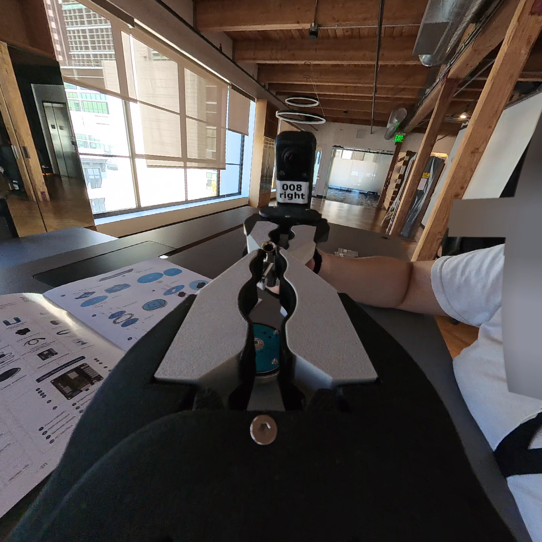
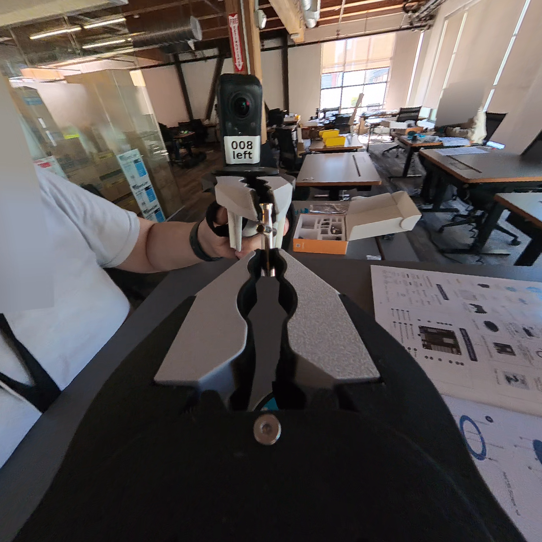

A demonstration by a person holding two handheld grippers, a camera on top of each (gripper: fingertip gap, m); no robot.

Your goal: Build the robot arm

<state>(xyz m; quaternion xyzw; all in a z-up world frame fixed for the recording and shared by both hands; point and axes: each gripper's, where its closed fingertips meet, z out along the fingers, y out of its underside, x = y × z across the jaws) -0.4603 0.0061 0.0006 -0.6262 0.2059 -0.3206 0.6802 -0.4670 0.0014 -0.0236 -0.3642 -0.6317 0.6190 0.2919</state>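
Metal socket wrench (image 2: 267, 234) bridges both claws' tips (each clamped).

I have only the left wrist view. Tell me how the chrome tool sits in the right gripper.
Observer: The right gripper pinches the chrome tool by its shaft, at the very tips of its jaws.
Operator: Describe the tool's shape.
Observer: A straight shaft with a short crossbar, which lies in the gap between the two grippers.
Operator: Report what is behind the left gripper.
Observer: An open white and orange box with a foam insert sits behind the left gripper.
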